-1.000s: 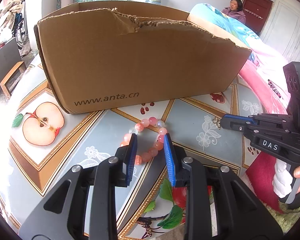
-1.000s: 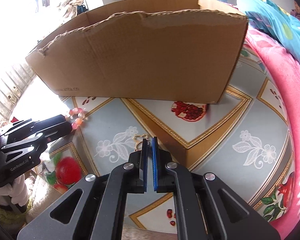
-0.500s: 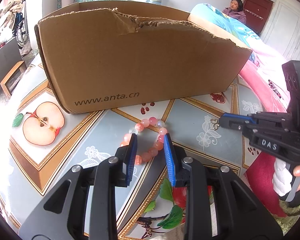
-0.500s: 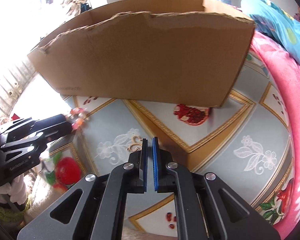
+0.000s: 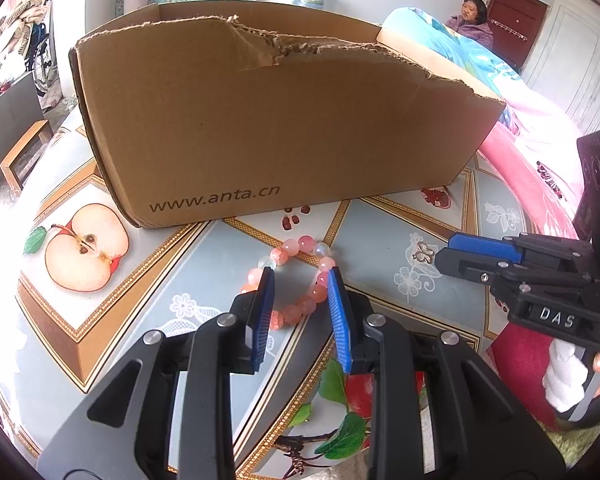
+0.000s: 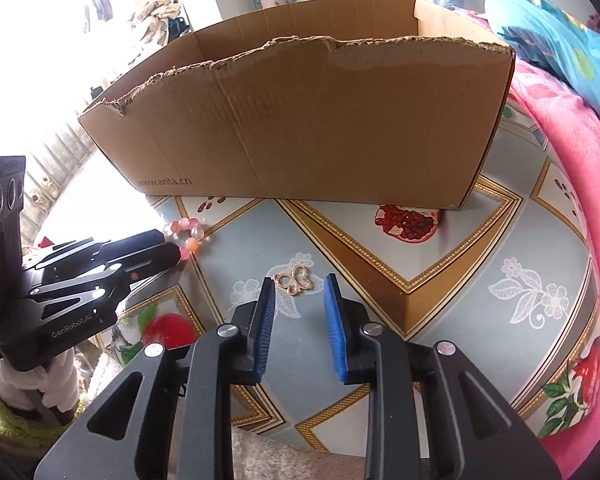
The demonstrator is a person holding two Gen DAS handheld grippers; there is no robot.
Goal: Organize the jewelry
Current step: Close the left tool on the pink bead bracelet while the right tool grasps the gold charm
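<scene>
While both sets of jaws stand apart, grasping nothing, the left gripper [image 5: 300,280] straddles the bracelet [image 5: 296,276] on the worktop [image 6: 480,280], and the right gripper [image 6: 299,290] sits just short of the charm [image 6: 294,285]. The step looks like picking up. Next, close, lift, and carry into the box [image 6: 320,128] behind.

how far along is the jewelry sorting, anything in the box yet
Nothing looks done: the cardboard box shows no jewelry inside from these angles, though its floor is hidden. In hand: nothing. The left gripper is open around the pink bead bracelet; the right gripper is open at the gold butterfly pendant. Both still lie on the table.
</scene>
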